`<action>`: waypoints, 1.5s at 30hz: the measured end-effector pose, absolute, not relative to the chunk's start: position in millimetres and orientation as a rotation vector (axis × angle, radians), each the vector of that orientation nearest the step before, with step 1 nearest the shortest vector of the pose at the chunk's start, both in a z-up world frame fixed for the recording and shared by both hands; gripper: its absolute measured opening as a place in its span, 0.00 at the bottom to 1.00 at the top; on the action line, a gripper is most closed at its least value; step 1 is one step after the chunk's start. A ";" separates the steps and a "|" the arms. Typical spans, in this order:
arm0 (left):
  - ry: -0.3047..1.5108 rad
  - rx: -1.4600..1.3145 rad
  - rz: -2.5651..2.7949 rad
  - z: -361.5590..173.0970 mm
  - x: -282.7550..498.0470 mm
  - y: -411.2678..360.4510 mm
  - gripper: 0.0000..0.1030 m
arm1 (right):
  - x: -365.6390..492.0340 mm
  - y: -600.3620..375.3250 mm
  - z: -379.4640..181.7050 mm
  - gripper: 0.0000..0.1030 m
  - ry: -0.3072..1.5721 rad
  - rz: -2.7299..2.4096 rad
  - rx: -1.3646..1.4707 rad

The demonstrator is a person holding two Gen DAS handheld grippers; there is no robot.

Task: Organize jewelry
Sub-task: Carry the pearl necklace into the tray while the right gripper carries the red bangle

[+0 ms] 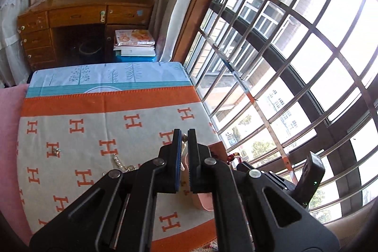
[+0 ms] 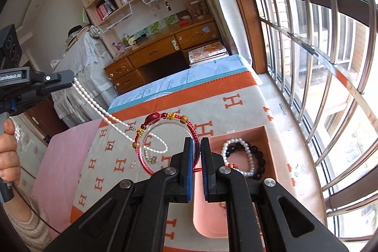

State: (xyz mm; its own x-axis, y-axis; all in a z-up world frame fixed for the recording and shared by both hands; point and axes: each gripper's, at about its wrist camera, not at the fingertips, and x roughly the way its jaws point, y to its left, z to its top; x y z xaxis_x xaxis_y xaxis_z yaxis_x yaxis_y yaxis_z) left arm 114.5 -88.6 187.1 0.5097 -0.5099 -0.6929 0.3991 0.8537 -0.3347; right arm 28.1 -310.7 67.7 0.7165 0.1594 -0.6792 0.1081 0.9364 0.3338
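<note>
While the left hand-held gripper (image 2: 73,80) pinches a pearl necklace (image 2: 99,108), the right hand-held gripper (image 2: 196,145) clamps a red bracelet (image 2: 151,167).

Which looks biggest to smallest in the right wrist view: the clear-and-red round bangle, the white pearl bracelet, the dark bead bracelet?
1. Clear-and-red round bangle, though it is held up nearer the camera.
2. White pearl bracelet and dark bead bracelet in the pink tray: overlapping, too alike to rank.

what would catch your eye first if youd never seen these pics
Probably the red bangle pinched in the right hand-held gripper, raised over the orange H-patterned blanket. Next, the pearl strand stretching from the left hand-held gripper down toward the bangle, and the pink tray by the window holding beaded bracelets.
</note>
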 end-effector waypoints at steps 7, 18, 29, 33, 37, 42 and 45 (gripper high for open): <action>0.911 -0.081 -0.684 186.4 92.8 -149.3 0.02 | 1.6 -357.4 57.3 0.06 0.797 -0.111 0.385; 0.959 -0.035 -0.743 157.5 76.5 -178.6 0.02 | -9.4 -381.4 4.4 0.06 0.902 -0.193 0.335; 0.980 0.004 -0.805 151.4 60.3 -195.4 0.02 | 24.7 -382.0 -39.7 0.06 0.973 -0.204 0.368; 1.031 0.028 -0.801 129.6 62.8 -202.4 0.02 | 31.0 -378.4 -34.9 0.06 0.966 -0.199 0.366; 1.024 0.124 -0.739 107.2 60.7 -210.6 0.02 | 36.5 -373.6 -32.0 0.06 0.964 -0.191 0.355; 1.018 0.224 -0.693 86.2 58.3 -215.1 0.03 | 45.2 -367.5 -27.7 0.06 0.960 -0.182 0.342; 1.009 0.260 -0.666 76.8 56.4 -214.6 0.03 | 53.6 -363.3 -25.3 0.07 0.958 -0.179 0.331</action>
